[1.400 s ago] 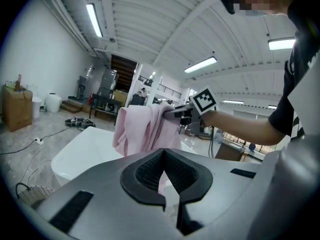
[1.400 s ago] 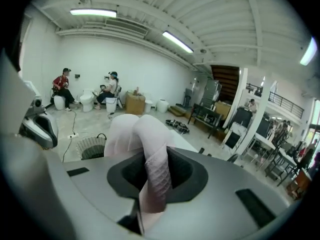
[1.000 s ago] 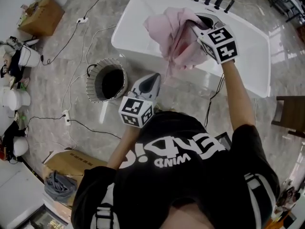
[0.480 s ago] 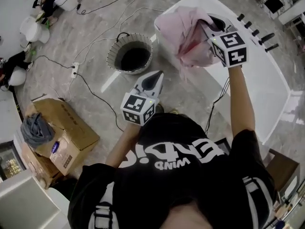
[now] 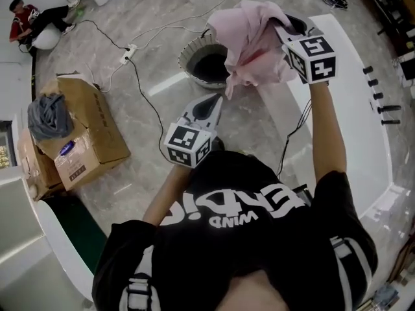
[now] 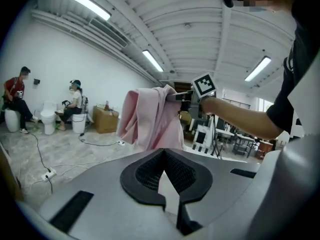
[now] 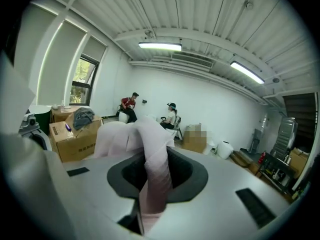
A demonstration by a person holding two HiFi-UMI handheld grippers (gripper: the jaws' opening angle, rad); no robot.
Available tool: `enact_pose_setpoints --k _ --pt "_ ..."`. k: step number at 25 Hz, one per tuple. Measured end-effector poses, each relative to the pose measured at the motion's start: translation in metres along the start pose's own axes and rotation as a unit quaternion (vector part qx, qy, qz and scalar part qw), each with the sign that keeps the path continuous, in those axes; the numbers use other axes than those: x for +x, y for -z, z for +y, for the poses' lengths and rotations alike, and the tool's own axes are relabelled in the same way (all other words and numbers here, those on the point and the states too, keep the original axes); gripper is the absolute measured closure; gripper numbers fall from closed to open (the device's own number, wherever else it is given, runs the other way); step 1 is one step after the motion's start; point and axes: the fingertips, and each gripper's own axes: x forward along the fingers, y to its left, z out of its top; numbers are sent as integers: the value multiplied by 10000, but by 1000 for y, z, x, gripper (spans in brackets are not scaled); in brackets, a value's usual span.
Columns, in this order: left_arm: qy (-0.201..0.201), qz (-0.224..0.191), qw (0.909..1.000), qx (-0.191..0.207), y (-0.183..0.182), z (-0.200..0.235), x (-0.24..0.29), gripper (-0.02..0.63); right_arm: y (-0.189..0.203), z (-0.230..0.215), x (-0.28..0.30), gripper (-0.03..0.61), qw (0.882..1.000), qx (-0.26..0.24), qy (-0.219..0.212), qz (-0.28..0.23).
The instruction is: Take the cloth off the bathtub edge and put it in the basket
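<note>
One right hand-held gripper [image 5: 277, 30] pinches the cloth [image 5: 243, 41]: swing it toward eight o'clock, squarely above the basket [image 5: 188, 63], before letting go.

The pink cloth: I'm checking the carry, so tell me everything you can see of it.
The pink cloth looks like soft, thin fabric bunched into loose folds. It hangs in the air, pinched in the right tongs, with one fold running between their pads and the rest draping around them. In the head view it overlaps the rim of the round basket on the floor. Nothing else visibly touches it.
</note>
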Motion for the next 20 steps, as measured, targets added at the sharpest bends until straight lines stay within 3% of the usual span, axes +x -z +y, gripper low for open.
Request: enact_pose_setpoints --k 7,15,20 --pt "-287 -147 9994 -126 -8 59 -11 601 -54 26 70 508 9990 -260 -268 -227" --pt "-138 -189 9997 -70 -29 114 -1 602 -106 15 120 508 9986 -349 -86 -395" --pt "-110 -195 9997 -114 -35 140 8 602 -113 10 142 508 9987 -353 -32 -373"
